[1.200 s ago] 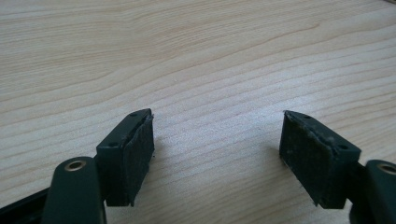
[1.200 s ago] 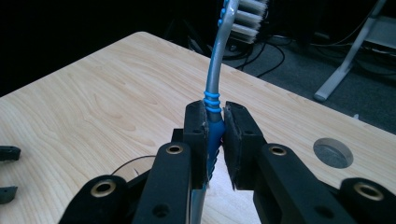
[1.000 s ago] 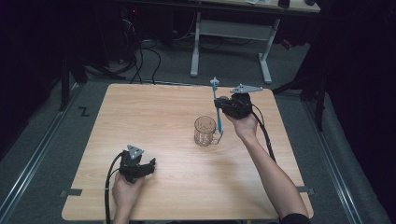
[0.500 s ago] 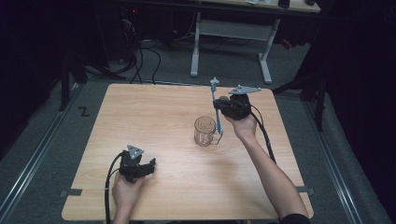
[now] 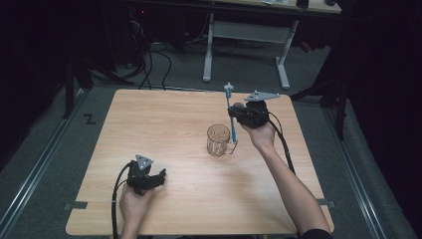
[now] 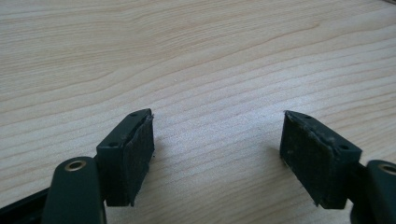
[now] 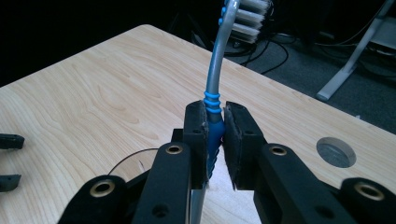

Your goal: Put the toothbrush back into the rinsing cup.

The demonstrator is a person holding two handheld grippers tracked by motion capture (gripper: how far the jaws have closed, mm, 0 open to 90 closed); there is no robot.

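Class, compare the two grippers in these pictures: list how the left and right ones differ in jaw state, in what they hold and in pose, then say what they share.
Jaws: the left gripper has its jaws wide apart; the right gripper has them shut.
Load: the left gripper holds nothing; the right gripper clamps a blue toothbrush, bristles up.
Pose: the left gripper sits low at the wooden table near the front edge; the right gripper is raised beside the glass mug.
Shared: both are black, hand-held, with trailing cables.
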